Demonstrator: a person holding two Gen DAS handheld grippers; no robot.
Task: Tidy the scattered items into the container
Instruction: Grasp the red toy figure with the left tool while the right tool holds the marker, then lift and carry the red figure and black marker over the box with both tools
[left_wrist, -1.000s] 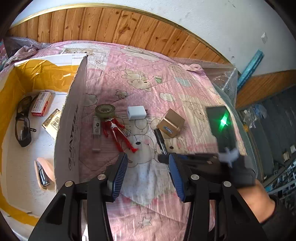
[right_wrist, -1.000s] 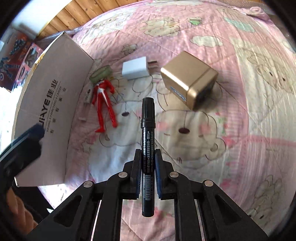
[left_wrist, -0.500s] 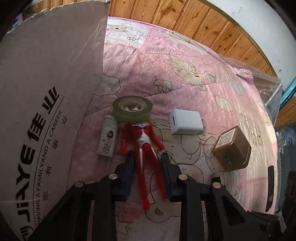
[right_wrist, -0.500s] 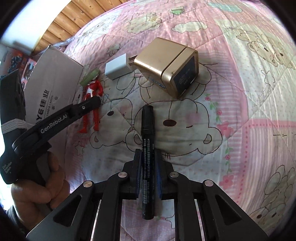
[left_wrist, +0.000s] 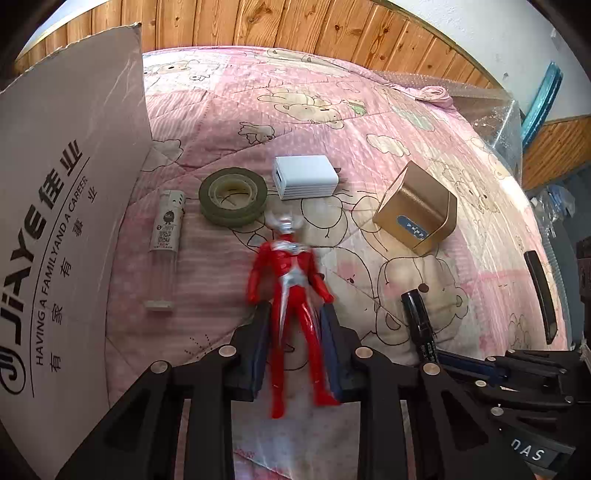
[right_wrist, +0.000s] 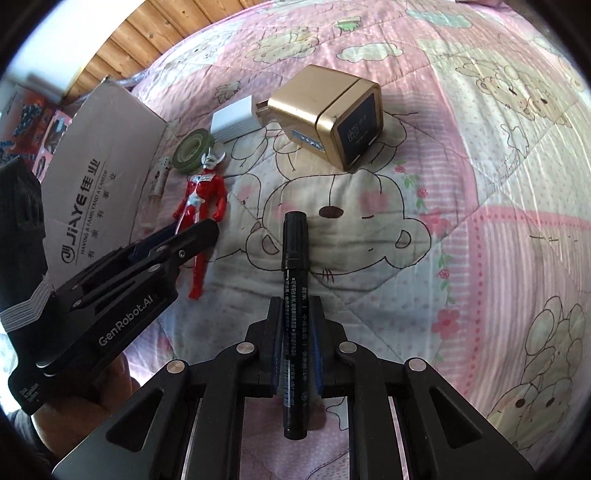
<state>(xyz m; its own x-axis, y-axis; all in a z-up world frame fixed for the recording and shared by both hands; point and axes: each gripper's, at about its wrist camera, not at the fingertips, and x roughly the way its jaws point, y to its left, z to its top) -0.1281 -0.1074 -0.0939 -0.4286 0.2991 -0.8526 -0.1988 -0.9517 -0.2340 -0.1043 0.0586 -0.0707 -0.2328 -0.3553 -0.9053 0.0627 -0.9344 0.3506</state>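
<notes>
A red toy figure (left_wrist: 291, 288) lies on the pink quilt, and my left gripper (left_wrist: 294, 312) is shut on its legs. The figure's head sits just clear of a green tape roll (left_wrist: 232, 199). My right gripper (right_wrist: 295, 306) is shut on a black marker (right_wrist: 293, 254), held low over the quilt to the right of the figure. The container is a cardboard box, of which only the printed flap (left_wrist: 66, 221) shows at the left; its inside is hidden. In the right wrist view the left gripper (right_wrist: 192, 236) reaches in over the red figure (right_wrist: 203, 199).
Loose on the quilt are a white charger (left_wrist: 304, 177), a gold cube-shaped box (left_wrist: 415, 212) and a clear lighter (left_wrist: 166, 236) beside the box flap. A wooden wall panel (left_wrist: 332, 29) runs behind the bed. Bubble wrap (left_wrist: 498, 110) lies at the far right edge.
My left gripper dropped from above the box to the red figure and closed on its legs; the figure has pulled back off the tape roll. My right gripper keeps the marker, moved nearer the gold box.
</notes>
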